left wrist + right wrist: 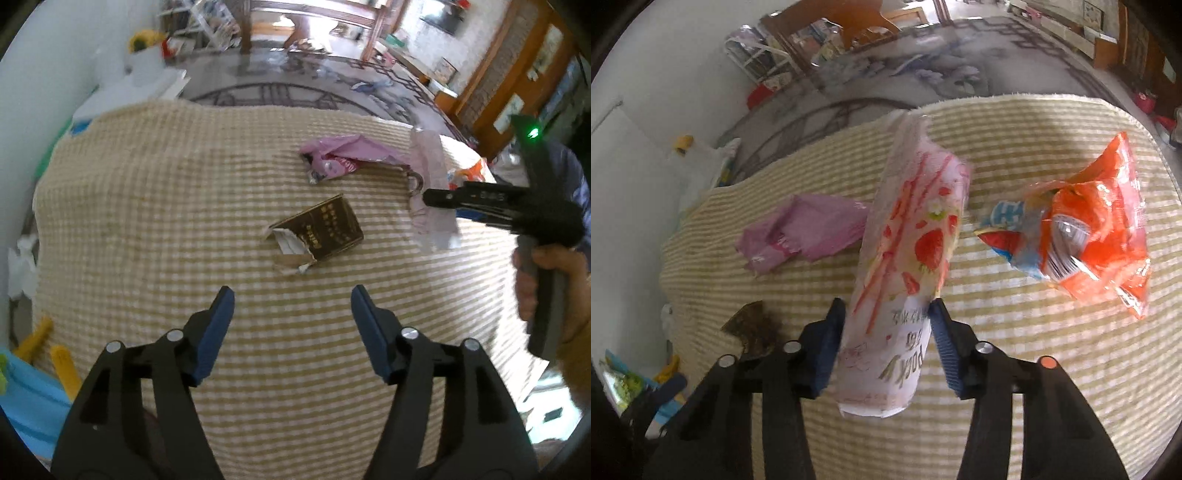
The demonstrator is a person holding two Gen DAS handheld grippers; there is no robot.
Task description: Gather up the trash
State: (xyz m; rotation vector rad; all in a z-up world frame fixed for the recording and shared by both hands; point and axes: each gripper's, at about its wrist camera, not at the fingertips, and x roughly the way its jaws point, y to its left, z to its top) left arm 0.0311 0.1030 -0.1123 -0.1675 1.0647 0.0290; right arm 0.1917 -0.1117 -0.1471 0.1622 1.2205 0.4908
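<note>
My right gripper [886, 314] is shut on a pink Pocky box [908, 251] with strawberries printed on it and holds it above the checked cloth [1015, 332]. In the left wrist view the right gripper [428, 195] shows at the right, gripping that pale box [432, 184]. My left gripper [291, 299] is open and empty, just short of a torn brown-and-gold box [317, 232] on the cloth [147, 221]. A crumpled pink wrapper [340, 158] lies beyond it; it also shows in the right wrist view [805, 229]. An orange snack bag [1086, 236] lies to the right.
The cloth covers a table; its far edge [258, 107] drops to a patterned grey floor [295, 74]. Yellow and blue items [44, 362] lie off the left edge. A white wall [628, 184] is on the left.
</note>
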